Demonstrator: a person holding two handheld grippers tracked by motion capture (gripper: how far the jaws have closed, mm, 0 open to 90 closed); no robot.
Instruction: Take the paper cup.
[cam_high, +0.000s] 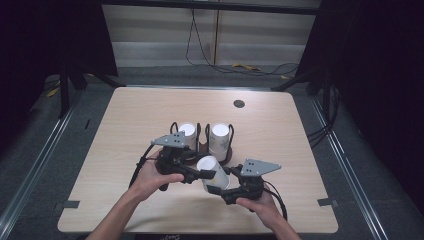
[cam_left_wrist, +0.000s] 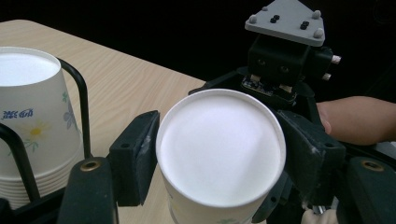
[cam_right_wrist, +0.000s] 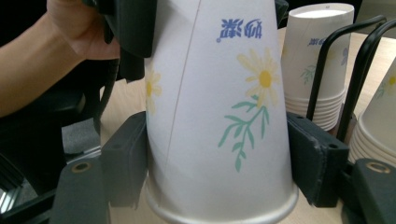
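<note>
While stacks wait at twelve o'clock, left gripper (cam_high: 202, 174) and right gripper (cam_high: 216, 191) both clamp one upturned cup (cam_high: 213, 173), likely separating nested cups.

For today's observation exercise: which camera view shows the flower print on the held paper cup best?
The right gripper view: the held cup shows its daisy and blue lettering up close. The left gripper view shows mostly its white base; the high view shows it small, print unreadable.

I see a white paper cup (cam_high: 214, 172) printed with a yellow daisy and blue lettering, upside down and tilted, its flat base uppermost. My left gripper (cam_left_wrist: 219, 154) pinches its base end; my right gripper (cam_right_wrist: 219, 163) clamps near its rolled rim.
</note>
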